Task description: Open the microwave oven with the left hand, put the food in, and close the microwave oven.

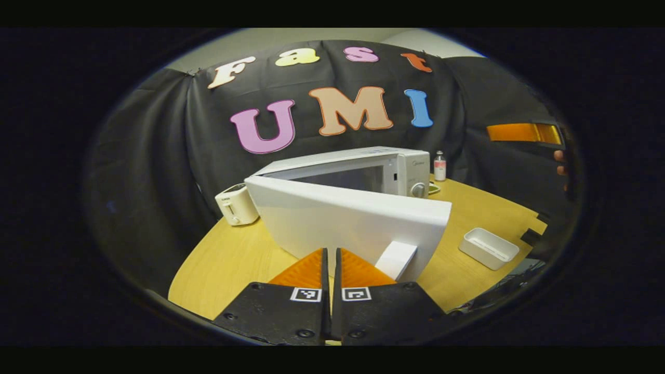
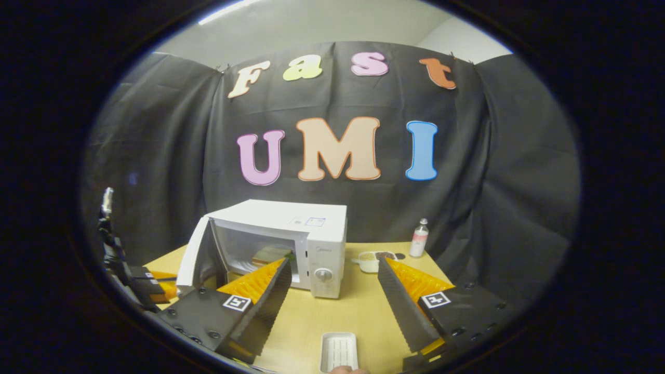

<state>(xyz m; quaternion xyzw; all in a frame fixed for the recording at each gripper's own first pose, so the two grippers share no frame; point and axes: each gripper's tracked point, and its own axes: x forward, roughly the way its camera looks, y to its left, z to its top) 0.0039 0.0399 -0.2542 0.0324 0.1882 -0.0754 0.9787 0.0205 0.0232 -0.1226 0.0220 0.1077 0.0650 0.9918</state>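
The white microwave [image 1: 410, 169] stands on the wooden table [image 1: 228, 265] with its door [image 1: 343, 223] swung wide open toward me. My left gripper [image 1: 331, 254] is shut with nothing between its fingers, its tips right at the door's outer face, left of the door handle [image 1: 397, 259]. In the right gripper view the microwave [image 2: 317, 234] shows its open cavity with the food [image 2: 267, 254], a flat sandwich-like piece, lying inside. My right gripper [image 2: 332, 270] is open and empty, held back from the microwave above the table [image 2: 358, 311]. The left gripper [image 2: 150, 283] sits by the open door [image 2: 193, 259].
A white toaster [image 1: 236, 204] stands left of the microwave. A small bottle [image 2: 419, 238] and a small dish [image 2: 370, 259] sit behind and right of it. An empty white tray [image 2: 338, 350] lies near the table's front edge. The right gripper [image 1: 524, 132], held by a hand, shows far right.
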